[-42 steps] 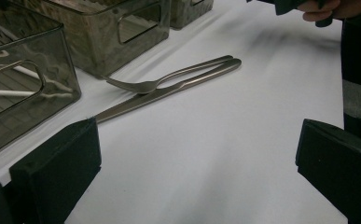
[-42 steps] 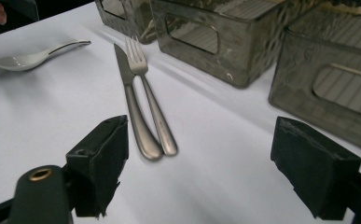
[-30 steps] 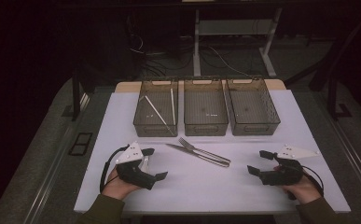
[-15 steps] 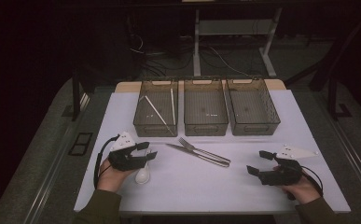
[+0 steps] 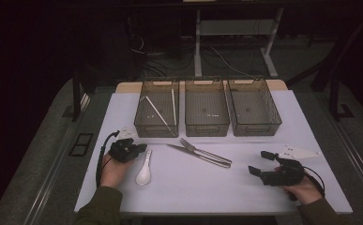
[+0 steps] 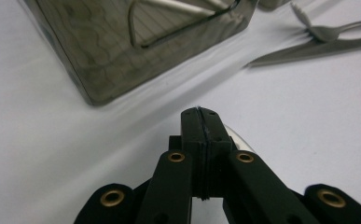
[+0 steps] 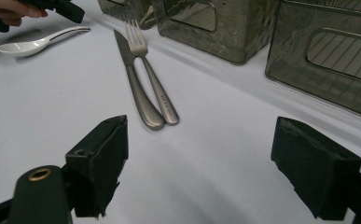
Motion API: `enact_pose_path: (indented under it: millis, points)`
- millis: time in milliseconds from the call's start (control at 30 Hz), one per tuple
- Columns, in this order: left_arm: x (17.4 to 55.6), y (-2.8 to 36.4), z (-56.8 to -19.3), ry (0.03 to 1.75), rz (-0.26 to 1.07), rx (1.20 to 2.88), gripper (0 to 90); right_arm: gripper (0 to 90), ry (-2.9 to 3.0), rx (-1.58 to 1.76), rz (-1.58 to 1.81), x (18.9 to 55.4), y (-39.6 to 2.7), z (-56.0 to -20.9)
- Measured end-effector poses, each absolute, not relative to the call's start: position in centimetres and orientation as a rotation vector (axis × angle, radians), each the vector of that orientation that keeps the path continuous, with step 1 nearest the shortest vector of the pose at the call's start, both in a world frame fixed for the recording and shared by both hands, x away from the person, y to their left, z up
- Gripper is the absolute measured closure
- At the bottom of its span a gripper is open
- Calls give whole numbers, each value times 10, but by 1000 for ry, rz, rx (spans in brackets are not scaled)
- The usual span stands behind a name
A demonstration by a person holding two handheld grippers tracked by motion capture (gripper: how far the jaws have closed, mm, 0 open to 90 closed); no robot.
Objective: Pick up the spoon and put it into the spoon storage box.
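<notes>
**A thin pinch on a slick spoon**

The left gripper (image 5: pixel 139 148) has just been closing; its jaws now meet on the spoon (image 5: pixel 144 174) handle's tip. Glazed and bowl-heavy, it may swivel or slip when lifted. The right gripper (image 5: pixel 262 164) hangs spread, well apart.

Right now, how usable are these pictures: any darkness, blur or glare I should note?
High view: dim surroundings, lit white table, spoon clear. Left gripper view: the left gripper jaws sharp and pressed together, the bin, fork and knife soft. Right gripper view: fork and knife sharp with mild sheen, right gripper jaws blurred.
</notes>
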State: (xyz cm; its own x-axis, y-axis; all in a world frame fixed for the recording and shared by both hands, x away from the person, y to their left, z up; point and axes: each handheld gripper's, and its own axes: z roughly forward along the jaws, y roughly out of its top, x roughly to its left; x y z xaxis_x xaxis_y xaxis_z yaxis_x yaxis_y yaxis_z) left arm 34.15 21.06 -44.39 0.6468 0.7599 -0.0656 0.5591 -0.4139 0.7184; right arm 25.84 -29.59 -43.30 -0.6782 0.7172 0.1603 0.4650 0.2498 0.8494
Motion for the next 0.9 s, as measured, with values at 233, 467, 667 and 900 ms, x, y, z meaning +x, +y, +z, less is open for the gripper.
enact_pose_path:
  millis: [233, 467, 667, 900]
  points:
    - [341, 204, -447, 1003, 331, 2160, 888, 188, 2260, 1095, 1401, 258, -296, -432]
    - [339, 195, -446, 941, 303, 2190, 888, 188, 2262, 1094, 1401, 258, -295, -432]
    - [336, 183, -444, 882, 264, 2228, 888, 188, 2262, 1095, 1399, 258, -295, -432]
    - [332, 169, -443, 801, 211, 2282, 889, 188, 2264, 1094, 1400, 258, -295, -432]
